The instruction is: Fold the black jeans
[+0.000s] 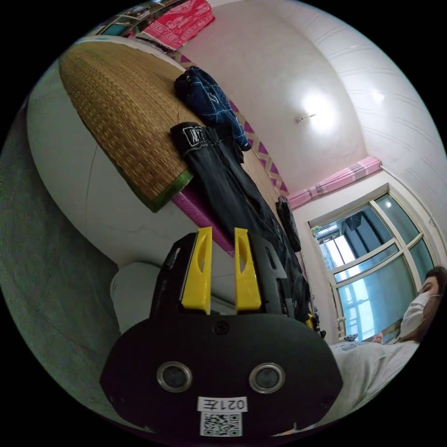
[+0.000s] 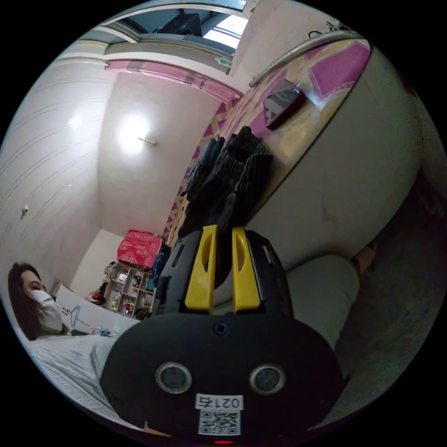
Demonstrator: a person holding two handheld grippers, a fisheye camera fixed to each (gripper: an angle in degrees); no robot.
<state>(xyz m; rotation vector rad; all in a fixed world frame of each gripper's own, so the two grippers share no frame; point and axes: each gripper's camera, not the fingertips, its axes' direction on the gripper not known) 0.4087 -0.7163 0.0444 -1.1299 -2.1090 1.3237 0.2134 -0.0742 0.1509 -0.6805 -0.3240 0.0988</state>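
Both of my tongs are inspected in turn. On my left gripper (image 1: 221, 233), seen in the left gripper view, the two yellow jaws stand slightly apart with a narrow gap between them. Nothing lies in that gap and the tips touch nothing; behind them is the pale side of the bed (image 1: 70, 177). My right gripper (image 2: 224, 230), seen in the right gripper view, shows the same condition: jaws a little apart, nothing held, tips in front of dark cloth but whether they touch it I cannot tell.

Writing: each gripper body carries a white sticker with printed characters and a code square beneath; I do not read these off. The black jeans (image 1: 233, 186) bear a pale patch at the waistband with lettering too small to make out.

Location of the jeans: in the left gripper view they lie stretched along the bed's edge, waistband resting on the woven straw mat (image 1: 125, 121), legs running towards the window (image 1: 372, 265). In the right gripper view their bunched leg ends (image 2: 233, 177) hang at the bed's edge.

Other items: a dark blue garment (image 1: 209, 102) lies on the mat just beside the waistband. A small dark device (image 2: 283, 102) rests on the patterned sheet, apart from the jeans. A person (image 1: 372, 363) in a pale top sits beside the bed.
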